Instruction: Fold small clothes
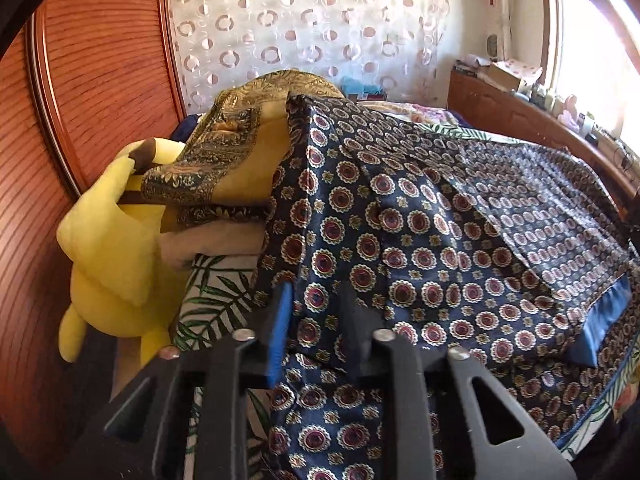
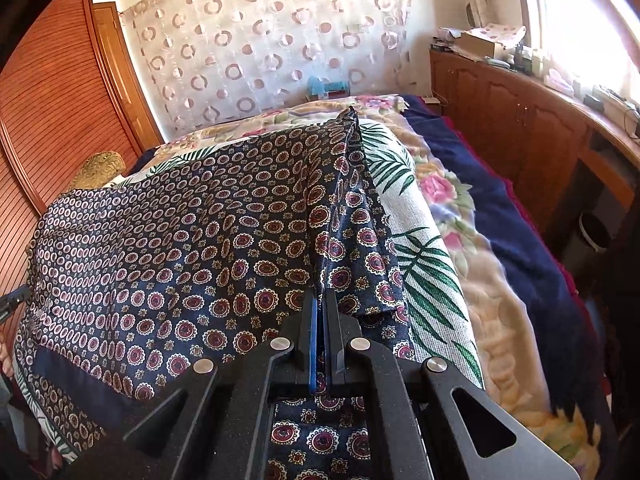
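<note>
Navy medallion-print scarf [image 2: 192, 248] spread over bed [image 2: 436, 264], frame centre. Right gripper [image 2: 320, 312] jaws pressed together, pinching a scarf fold. Left gripper [image 1: 316, 312] jaws pinching scarf edge, lower centre.

We see a bed [image 2: 500, 240] covered by a white palm-leaf sheet [image 2: 424, 264] over a floral blanket [image 2: 452, 200]. A navy medallion-print scarf [image 2: 192, 248] lies spread across it. A yellow plush toy [image 1: 108, 248] rests at its edge beside folded cloths [image 1: 224, 168].

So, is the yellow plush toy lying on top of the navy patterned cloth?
No, the yellow plush toy sits beside the navy patterned cloth, against the wooden wardrobe.
</note>
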Demonstrator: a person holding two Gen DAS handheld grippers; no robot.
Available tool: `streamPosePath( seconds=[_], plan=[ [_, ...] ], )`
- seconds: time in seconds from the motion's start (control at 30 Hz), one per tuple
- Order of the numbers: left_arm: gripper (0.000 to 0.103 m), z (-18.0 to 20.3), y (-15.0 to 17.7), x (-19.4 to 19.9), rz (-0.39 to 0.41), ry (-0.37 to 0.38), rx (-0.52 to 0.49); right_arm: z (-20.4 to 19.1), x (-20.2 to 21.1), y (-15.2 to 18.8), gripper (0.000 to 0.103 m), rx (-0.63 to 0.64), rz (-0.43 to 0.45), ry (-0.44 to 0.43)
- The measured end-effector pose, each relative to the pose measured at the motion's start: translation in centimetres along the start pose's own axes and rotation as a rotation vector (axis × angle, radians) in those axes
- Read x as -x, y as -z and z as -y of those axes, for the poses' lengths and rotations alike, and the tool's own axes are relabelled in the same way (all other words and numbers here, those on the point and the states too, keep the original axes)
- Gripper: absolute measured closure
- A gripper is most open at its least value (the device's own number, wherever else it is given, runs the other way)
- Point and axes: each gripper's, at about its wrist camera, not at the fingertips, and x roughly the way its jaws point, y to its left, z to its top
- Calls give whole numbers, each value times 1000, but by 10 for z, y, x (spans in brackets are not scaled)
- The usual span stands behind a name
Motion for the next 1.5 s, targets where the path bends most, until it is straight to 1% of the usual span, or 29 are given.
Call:
streamPosePath(
  seconds=[0.03,0.13,0.17,0.23,0.37,0.43,0.5,0.57,0.6,0.63,0.67,0.7,0.8,0.83,0.93,1.03,1.07,1.1,1.13,1.17,1.23,1.3,1.5],
  plan=[
    [98,0,0,0,3,-5,-5,-4,-5,1,102,5,0,-2],
    [100,-1,-4,4,14,1,-7,-9,-5,0,102,27,6,-12],
    [101,-2,-5,6,20,1,-5,-9,-5,0,102,25,12,-8],
    [101,-4,-9,12,41,27,5,-9,-4,-1,102,23,23,-13],
    [101,-3,-18,32,99,47,14,-8,9,-9,102,33,57,-14],
    [101,-3,-22,44,133,33,20,-7,17,-13,102,49,75,-4],
    [101,-5,-25,49,142,24,35,-7,23,-15,102,69,89,6],
    [94,-9,-25,49,131,28,43,-5,26,-16,102,83,91,20],
    [85,-10,-24,48,132,26,44,-6,28,-16,102,89,93,25],
    [79,-11,-22,47,133,23,43,-6,29,-16,102,93,93,28],
    [76,-12,-19,43,123,21,42,-6,30,-17,102,95,89,26],
    [71,-13,-16,39,108,26,41,-6,32,-19,102,97,86,18],
    [69,-11,-8,28,67,70,34,-13,32,-18,102,123,85,28],
    [66,-9,-5,23,43,73,21,-15,31,-19,102,127,83,28],
    [63,-6,0,11,12,44,-2,-18,28,-22,102,131,81,23],
    [63,-6,0,1,-11,20,-1,-22,25,-23,102,138,78,22],
    [64,-6,0,0,-5,13,-10,-24,24,-23,102,144,77,23],
    [72,-4,0,-1,-1,8,-21,-26,23,-24,102,148,76,24],
    [95,-4,-2,-2,-4,3,-34,-27,23,-24,102,155,75,25],
    [101,-4,-3,-5,-20,-5,-39,-28,23,-24,102,159,74,25],
    [101,-3,-5,0,-7,2,-46,-28,22,-25,102,167,73,27],
    [101,3,-8,12,29,-3,-77,-28,22,-26,102,171,73,26],
    [101,12,-25,51,119,59,-67,-30,25,-26,102,172,80,13]
  ],
)
